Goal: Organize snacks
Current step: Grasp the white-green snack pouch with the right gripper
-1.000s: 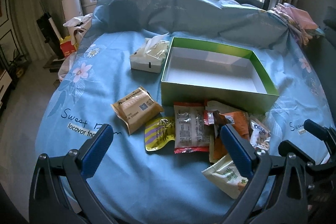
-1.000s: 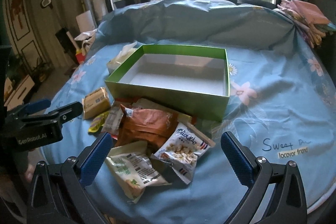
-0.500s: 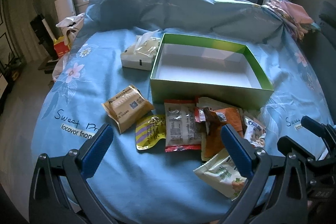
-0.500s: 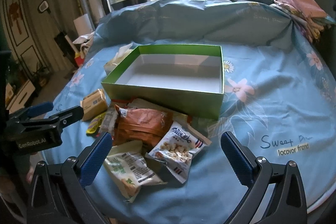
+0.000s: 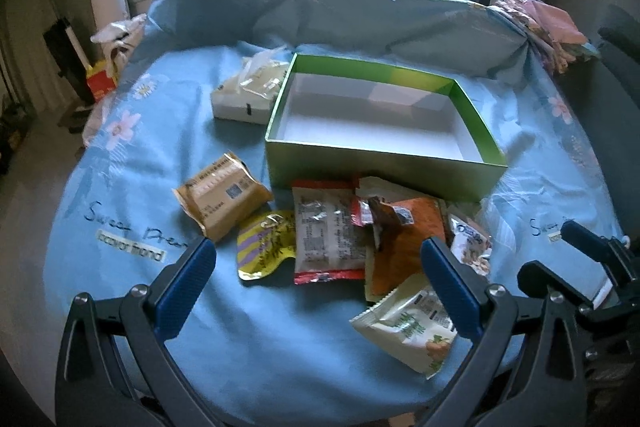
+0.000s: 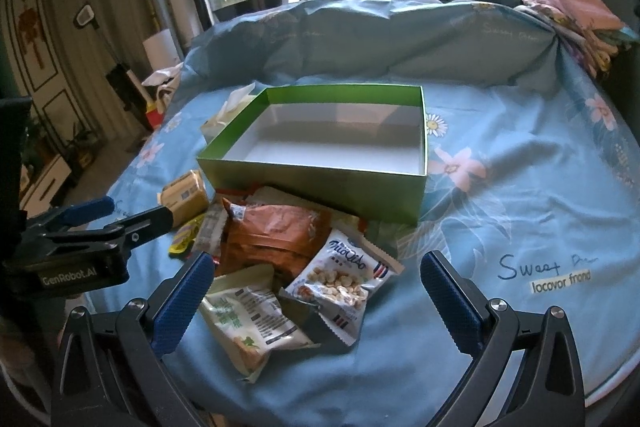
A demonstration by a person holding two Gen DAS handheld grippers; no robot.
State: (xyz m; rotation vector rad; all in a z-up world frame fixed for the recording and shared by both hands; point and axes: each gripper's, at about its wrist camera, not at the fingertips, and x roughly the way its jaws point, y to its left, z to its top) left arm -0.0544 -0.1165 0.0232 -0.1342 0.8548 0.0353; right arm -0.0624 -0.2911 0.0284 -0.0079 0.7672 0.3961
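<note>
While box (image 5: 372, 119) sits empty, nothing sorted yet. Snacks (image 5: 340, 239) all heaped beside its near wall. Left gripper (image 5: 318, 273) and right gripper (image 6: 312, 285) spread apart, holding nothing.

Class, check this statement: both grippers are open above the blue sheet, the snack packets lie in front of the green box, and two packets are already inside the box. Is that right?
Not quite. The green box holds nothing yet; the right wrist view shows its bare white floor. The rest stands: left gripper and right gripper are open, and the snack packets lie in front of it.
</note>
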